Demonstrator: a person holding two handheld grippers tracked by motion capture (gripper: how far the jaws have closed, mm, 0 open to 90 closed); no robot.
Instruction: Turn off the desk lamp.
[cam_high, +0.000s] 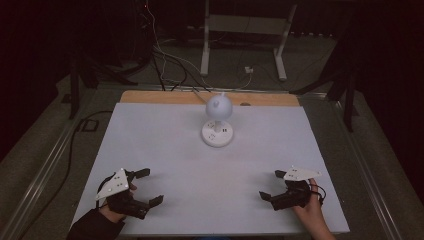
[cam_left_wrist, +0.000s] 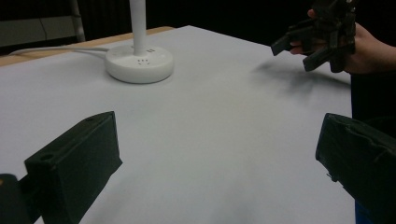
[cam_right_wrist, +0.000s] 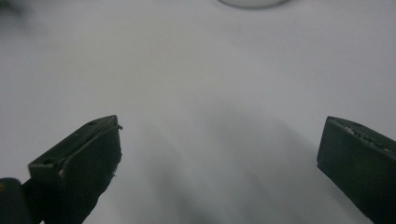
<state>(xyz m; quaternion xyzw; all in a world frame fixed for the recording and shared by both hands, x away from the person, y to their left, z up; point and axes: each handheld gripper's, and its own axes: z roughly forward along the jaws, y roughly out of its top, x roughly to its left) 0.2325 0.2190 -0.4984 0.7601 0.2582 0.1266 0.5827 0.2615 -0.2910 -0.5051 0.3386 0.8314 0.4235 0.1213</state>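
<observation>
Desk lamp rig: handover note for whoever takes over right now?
Left hand-held gripper: jaws wide apart, holding nothing, low over the near left of the white table.
Right hand-held gripper: jaws wide apart, holding nothing, at the near right.
Desk lamp: white, upright on its round base at the far middle of the table, its round head above the base; its cable runs off the far edge. Both grippers are well clear of it.
Done: nothing visible; the lamp is untouched.
Left: probably the whole job, starting with the reach forward to the lamp.
</observation>
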